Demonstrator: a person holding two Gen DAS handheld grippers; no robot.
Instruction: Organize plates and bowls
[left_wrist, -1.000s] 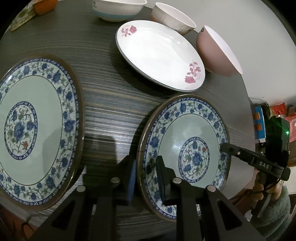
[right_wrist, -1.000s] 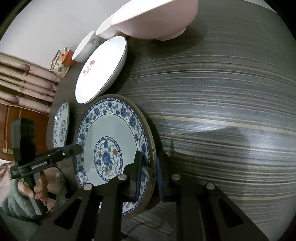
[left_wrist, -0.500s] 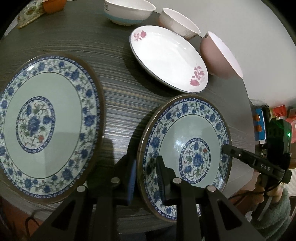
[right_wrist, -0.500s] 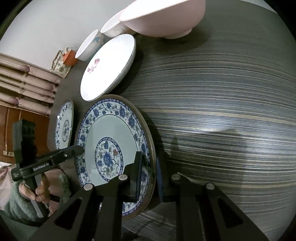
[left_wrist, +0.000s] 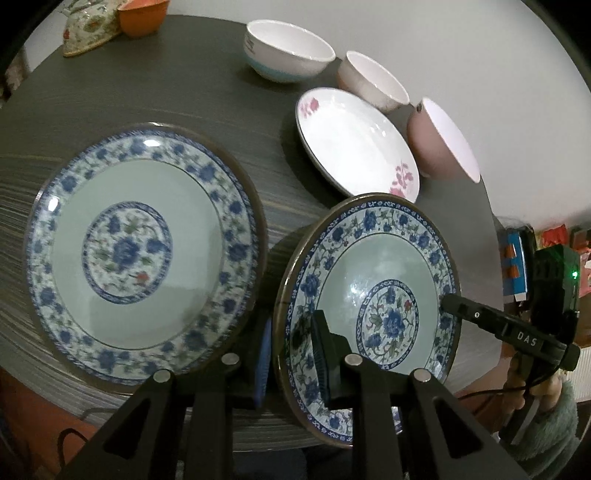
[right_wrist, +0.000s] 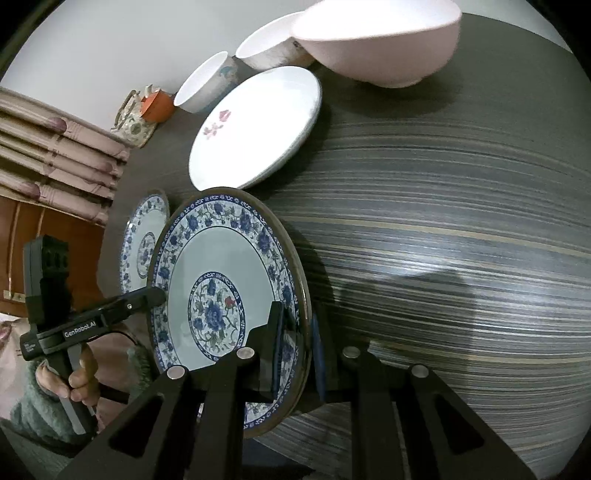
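A blue-floral plate (left_wrist: 388, 258) (right_wrist: 221, 266) hangs tilted just above the dark striped table (left_wrist: 184, 92) (right_wrist: 443, 221). My left gripper (left_wrist: 291, 350) (right_wrist: 157, 295) is shut on its left rim. My right gripper (right_wrist: 295, 332) (left_wrist: 448, 302) is shut on the opposite rim. A matching, second blue-floral plate (left_wrist: 140, 251) (right_wrist: 144, 240) lies flat on the table to the left of the held one.
At the back stand a white plate with pink flowers (left_wrist: 351, 144) (right_wrist: 258, 125), a pink bowl (left_wrist: 439, 144) (right_wrist: 380, 48), a white bowl with a blue band (left_wrist: 288, 51) and a small white cup (left_wrist: 373, 81). An orange bowl (left_wrist: 142, 16) sits at the far left edge.
Both grippers have carried the held plate upward and to the left, toward the second blue-floral plate. More of the table's back now shows. The grips are unchanged.
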